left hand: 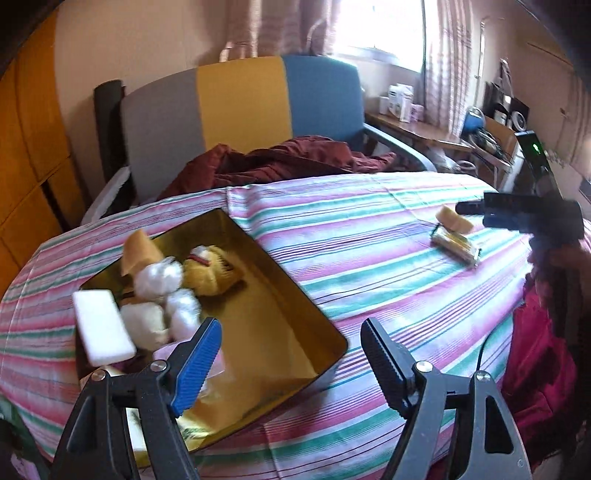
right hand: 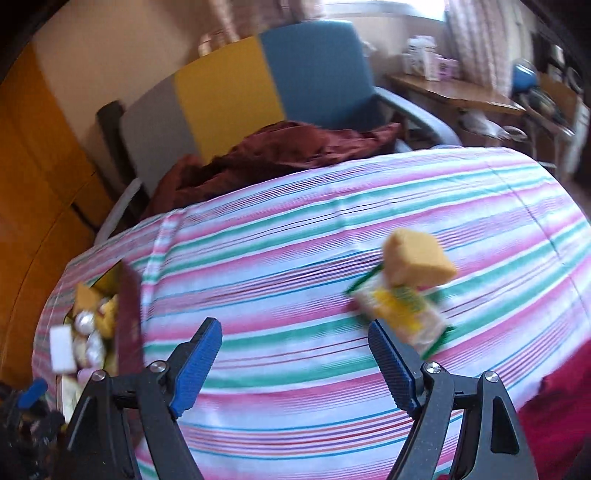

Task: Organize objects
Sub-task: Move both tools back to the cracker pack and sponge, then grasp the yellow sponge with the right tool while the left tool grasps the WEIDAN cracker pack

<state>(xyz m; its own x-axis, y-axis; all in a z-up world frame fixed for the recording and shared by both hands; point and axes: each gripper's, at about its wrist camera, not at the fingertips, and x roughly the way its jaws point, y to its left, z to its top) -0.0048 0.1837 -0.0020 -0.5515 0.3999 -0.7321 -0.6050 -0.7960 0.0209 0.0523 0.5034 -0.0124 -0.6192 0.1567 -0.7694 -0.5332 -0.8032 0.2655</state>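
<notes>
A: The yellow sponge (right hand: 417,258) leans on the snack packet (right hand: 400,314) on the striped bed (right hand: 295,236), well apart from the gold tin (left hand: 258,314).

B: Right tool (right hand: 295,354) is spread wide, empty, beside them. It might pinch both together.

A: Left tool (left hand: 291,354) gapes empty over the tin.

Daylight pours from an overexposed window (left hand: 373,33) behind the curtains. Both fisheye views bend at dark corners; motion blur smears the right wrist view (especially the sponge (right hand: 417,262)).

Yellow sponge (right hand: 417,258) atop snack packet (right hand: 402,314)
</notes>
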